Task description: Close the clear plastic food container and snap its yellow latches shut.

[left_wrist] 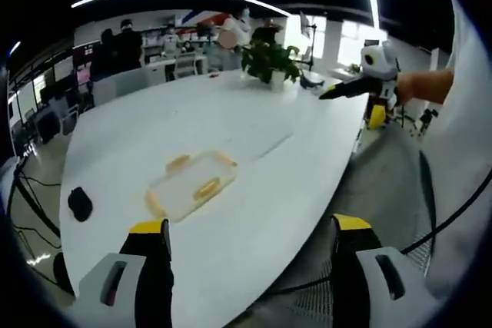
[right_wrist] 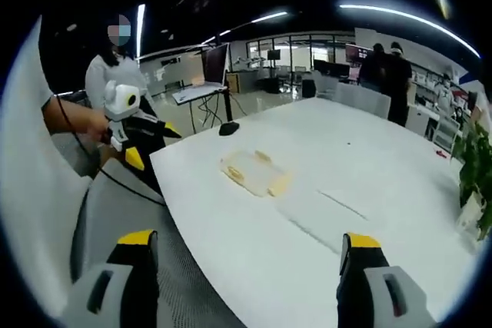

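The clear container (left_wrist: 191,185) lies flat on the white table (left_wrist: 254,113), well apart from both wide-open, empty grippers (left_wrist: 250,247) (right_wrist: 250,260), and it looks light and slippery, probably best pressed at its yellow latches (left_wrist: 207,187).

My left gripper view looks across the worktop (left_wrist: 254,136) from its near edge, container (left_wrist: 191,184) well ahead at 11 o'clock. My right gripper view faces it from the opposite side; both share the container (right_wrist: 254,173).
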`<state>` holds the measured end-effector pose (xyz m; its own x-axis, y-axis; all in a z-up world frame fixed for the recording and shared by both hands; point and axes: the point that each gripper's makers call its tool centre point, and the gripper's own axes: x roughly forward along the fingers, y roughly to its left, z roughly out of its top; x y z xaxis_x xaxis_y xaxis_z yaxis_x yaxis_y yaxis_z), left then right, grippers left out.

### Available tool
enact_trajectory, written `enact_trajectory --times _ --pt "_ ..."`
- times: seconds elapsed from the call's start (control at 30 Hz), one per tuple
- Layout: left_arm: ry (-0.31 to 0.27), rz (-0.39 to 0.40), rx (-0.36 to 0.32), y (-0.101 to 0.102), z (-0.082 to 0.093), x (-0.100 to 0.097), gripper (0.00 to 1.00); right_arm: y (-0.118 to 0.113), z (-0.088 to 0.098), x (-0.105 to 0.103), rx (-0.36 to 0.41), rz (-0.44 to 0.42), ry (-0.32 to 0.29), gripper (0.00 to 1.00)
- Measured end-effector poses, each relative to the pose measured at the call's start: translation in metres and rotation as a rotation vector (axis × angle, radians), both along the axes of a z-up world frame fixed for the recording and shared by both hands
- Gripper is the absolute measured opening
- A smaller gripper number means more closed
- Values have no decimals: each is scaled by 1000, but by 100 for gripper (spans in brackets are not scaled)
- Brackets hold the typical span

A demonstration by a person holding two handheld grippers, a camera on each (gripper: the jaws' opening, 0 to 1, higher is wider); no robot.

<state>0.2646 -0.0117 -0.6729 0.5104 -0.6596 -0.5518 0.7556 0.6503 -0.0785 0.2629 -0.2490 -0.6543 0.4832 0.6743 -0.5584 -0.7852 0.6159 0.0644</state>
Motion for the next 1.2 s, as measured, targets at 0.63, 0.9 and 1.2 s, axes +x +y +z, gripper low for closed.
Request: enact_trajectory --times 0.63,0.9,1.2 --pt "-56 -108 57 15 10 37 79 36 9 37 -73 106 -52 91" --pt "-72 -143 87 21 12 55 76 44 9 52 -123 150 -85 86" --pt "-68 -183 121 28 2 73 72 51 6 70 -135 178 -92 80"
